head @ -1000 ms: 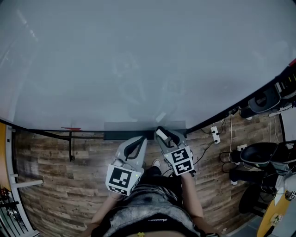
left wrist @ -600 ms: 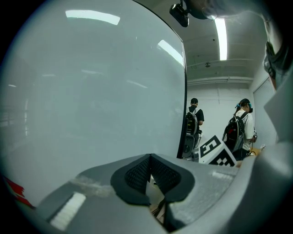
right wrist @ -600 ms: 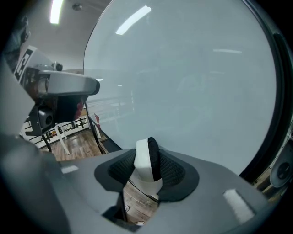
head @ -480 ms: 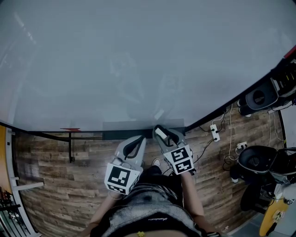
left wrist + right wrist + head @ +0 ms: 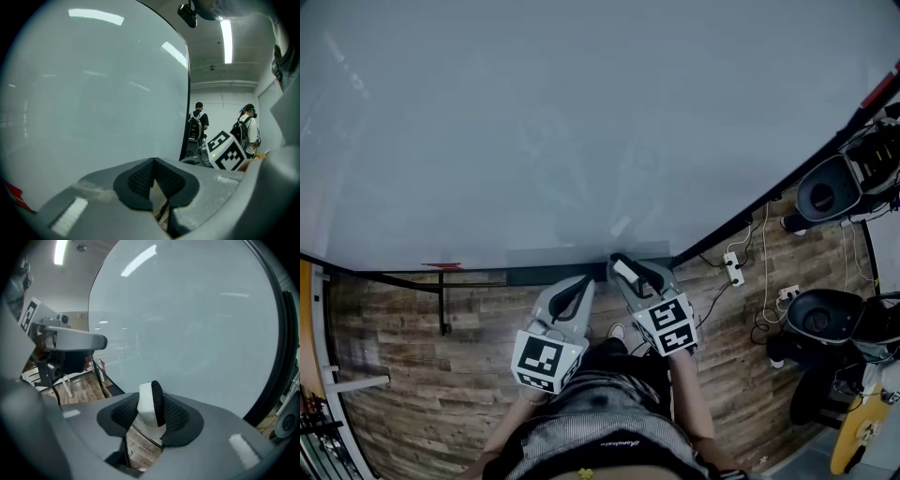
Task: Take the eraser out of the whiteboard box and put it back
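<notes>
The fingers (image 5: 123, 417) of the right gripper (image 5: 151, 412) are clenched on the eraser (image 5: 150, 401). It stands on edge between the two black ribbed pads, its white body towards the left pad and its dark felt face towards the right one. The top of the eraser rises a little above the fingertips. The eraser is thus out of the whiteboard box (image 5: 553, 275), a dark, narrow tray along the lower edge of the whiteboard (image 5: 581, 122). In the head view the right gripper's tip lies over the right part of that box. Whether the eraser touches the box cannot be told.

The fingers (image 5: 140, 180) of the left gripper (image 5: 153, 174) are closed together at the tips with nothing between them. This gripper points at the board just to the left of the right one, near the middle of the box and close beside the other gripper.

The whiteboard fills most of each view, pale and unmarked. A small red thing (image 5: 442, 265) lies at the board's lower edge, well to the left of the box. Below the board is a wooden floor (image 5: 412, 356), with a white power strip (image 5: 735, 272) and cables to the right. In the left gripper view two people (image 5: 196, 123) stand far off beyond the board's edge.
</notes>
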Tool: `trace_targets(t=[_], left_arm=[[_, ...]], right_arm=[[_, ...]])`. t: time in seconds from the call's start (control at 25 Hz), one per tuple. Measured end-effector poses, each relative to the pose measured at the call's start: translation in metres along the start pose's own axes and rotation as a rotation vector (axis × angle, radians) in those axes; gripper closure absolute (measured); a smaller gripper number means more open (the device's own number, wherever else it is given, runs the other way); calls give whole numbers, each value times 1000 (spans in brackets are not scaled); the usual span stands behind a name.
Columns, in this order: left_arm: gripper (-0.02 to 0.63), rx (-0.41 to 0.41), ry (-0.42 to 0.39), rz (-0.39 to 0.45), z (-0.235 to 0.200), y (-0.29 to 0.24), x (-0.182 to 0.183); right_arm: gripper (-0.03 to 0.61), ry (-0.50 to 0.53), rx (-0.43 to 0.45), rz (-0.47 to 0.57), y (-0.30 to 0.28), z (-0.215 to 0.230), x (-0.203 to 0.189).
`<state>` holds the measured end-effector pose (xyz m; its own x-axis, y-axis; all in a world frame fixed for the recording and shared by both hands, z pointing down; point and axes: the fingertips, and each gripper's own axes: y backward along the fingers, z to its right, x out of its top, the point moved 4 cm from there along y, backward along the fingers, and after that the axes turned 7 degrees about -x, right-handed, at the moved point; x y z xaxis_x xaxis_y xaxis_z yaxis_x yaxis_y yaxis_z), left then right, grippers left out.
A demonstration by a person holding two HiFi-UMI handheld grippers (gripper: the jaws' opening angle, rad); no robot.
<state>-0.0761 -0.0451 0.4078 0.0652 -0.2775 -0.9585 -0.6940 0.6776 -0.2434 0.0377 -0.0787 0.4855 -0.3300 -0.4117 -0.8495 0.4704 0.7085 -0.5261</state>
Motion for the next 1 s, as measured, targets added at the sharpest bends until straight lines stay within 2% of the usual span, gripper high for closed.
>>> trace_targets(t=[1.0], left_arm=[[612,-3,12,-4,-2,-1,-12]], right_arm=[[420,30,16,53,45,-5,48]])
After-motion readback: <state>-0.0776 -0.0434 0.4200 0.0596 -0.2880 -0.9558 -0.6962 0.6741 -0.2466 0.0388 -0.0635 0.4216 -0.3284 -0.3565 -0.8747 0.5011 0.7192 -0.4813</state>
